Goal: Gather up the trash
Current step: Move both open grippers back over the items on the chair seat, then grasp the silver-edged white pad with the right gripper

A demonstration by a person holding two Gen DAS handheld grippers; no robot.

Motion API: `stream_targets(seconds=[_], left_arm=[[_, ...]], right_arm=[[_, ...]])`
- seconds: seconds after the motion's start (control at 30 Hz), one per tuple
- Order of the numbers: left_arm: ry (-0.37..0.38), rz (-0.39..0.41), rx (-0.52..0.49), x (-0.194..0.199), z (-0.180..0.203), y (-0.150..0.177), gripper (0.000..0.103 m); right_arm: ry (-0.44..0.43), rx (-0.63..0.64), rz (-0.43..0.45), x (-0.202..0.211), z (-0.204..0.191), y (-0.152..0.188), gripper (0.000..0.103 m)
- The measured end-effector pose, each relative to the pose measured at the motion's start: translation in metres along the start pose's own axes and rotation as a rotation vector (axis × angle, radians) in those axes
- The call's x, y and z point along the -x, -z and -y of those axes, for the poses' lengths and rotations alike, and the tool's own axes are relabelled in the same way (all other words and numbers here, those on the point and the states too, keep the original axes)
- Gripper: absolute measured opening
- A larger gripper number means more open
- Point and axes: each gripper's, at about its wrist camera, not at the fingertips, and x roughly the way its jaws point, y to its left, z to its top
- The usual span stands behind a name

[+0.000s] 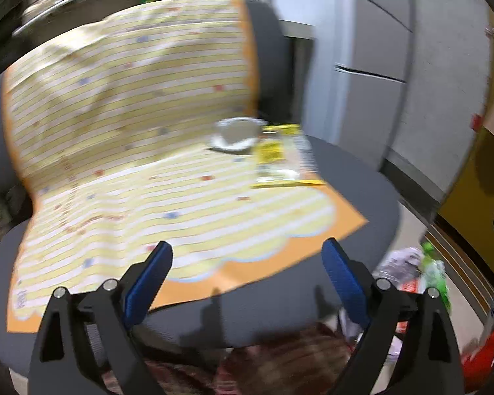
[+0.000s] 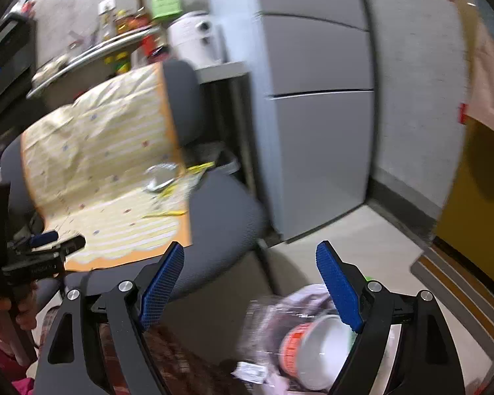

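Trash left on the chair: a clear wrapper w/ yellow print (image 1: 281, 156) lying flat near the seat's far right edge, just beside (prob touching) a crumpled foil-looking cup or tray (image 1: 235, 136) at the crease where the seat meets the backrest. Both sit on a yellow-striped paper sheet w/ orange border (image 1: 141, 151) draped over backrest and seat of the grey office chair (image 1: 362, 184). Down on the floor by the chair's right side is a bag of collected rubbish (image 2: 280, 316) w/ a white instant-noodle cup, orange label (image 2: 313, 345), plus a green bottle (image 1: 431, 263) and other wrappers. Left claw (image 1: 247, 283) hangs over the seat's front edge, jaws spread wide, nothing between them. Right claw (image 2: 250, 283) is over the floor bag, also wide apart and empty; the cup lies below it, not gripped. Step, as I read it: between pickups, w/ both claws free and two items to go. Next move prob calls for the left claw to reach fwd across the sheet to the wrapper, come in low and pinch an edge w/o dragging the paper; foil piece may crush. Writing: frames too blurred; the wrapper print, cup label and a small mark on the sheet's near left corner can't be read. No brand legible.
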Motion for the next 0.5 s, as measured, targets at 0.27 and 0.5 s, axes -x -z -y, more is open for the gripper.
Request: stream_targets(seconds=[0.27,0.5], left_arm=[[-0.134,0.005,0.095,-0.004,-0.067,-0.002,0.091],[-0.210,-0.004,0.131,-0.023,-0.104,-0.012,0.091]], right_arm=[[-0.116,0.085,-0.074,-0.049,-0.064,-0.009,0.082],[-0.157,0.141,-0.104,-0.101,-0.100,-0.034,0.080]])
